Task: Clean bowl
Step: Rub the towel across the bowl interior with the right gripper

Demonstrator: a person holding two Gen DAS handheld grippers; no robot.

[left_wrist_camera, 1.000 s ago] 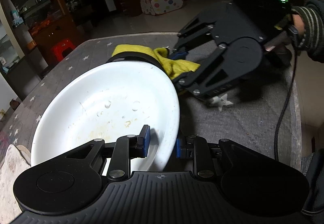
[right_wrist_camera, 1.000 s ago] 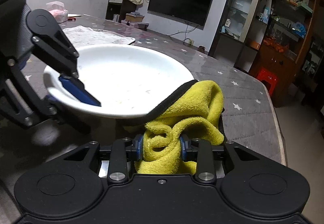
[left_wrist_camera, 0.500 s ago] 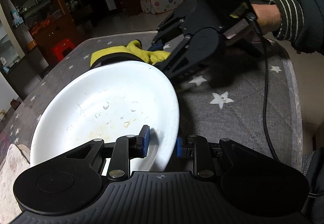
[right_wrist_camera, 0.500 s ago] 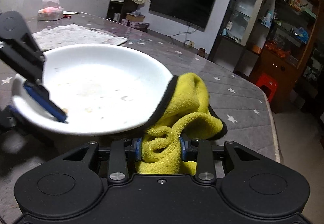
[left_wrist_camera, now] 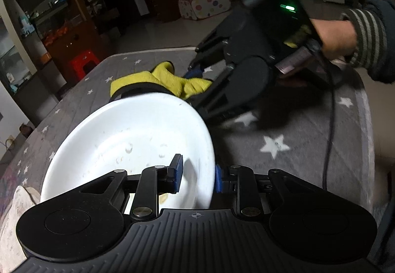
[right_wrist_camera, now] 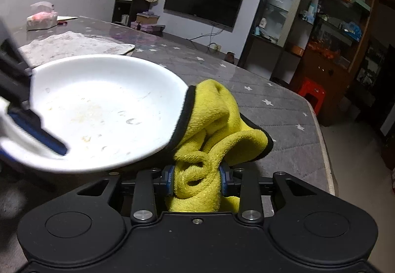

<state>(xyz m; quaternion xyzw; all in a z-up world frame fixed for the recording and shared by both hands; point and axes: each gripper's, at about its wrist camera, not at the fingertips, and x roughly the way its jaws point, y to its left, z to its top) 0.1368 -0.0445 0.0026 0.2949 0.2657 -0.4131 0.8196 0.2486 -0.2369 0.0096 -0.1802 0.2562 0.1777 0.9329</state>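
A white bowl [left_wrist_camera: 128, 142] with dried food smears is held tilted above the table. My left gripper [left_wrist_camera: 197, 175] is shut on the bowl's near rim, one pad inside and one outside. The bowl also shows in the right wrist view [right_wrist_camera: 98, 107], with the left gripper's blue pad [right_wrist_camera: 37, 129] on its rim. My right gripper [right_wrist_camera: 197, 180] is shut on a bunched yellow cloth [right_wrist_camera: 209, 129] with black trim. The cloth touches the bowl's far rim in the left wrist view [left_wrist_camera: 167, 80], beside the right gripper [left_wrist_camera: 197, 78].
A grey table cover with white stars [left_wrist_camera: 296, 144] lies under everything. A pale cloth [right_wrist_camera: 74, 46] lies on the table beyond the bowl, and a tissue pack [right_wrist_camera: 40, 18] stands at the far corner. A black cable [left_wrist_camera: 329, 125] trails from the right gripper.
The right gripper with the yellow cloth has swung around the bowl's far rim, moving away and then back closer. The left gripper keeps its hold on the bowl.
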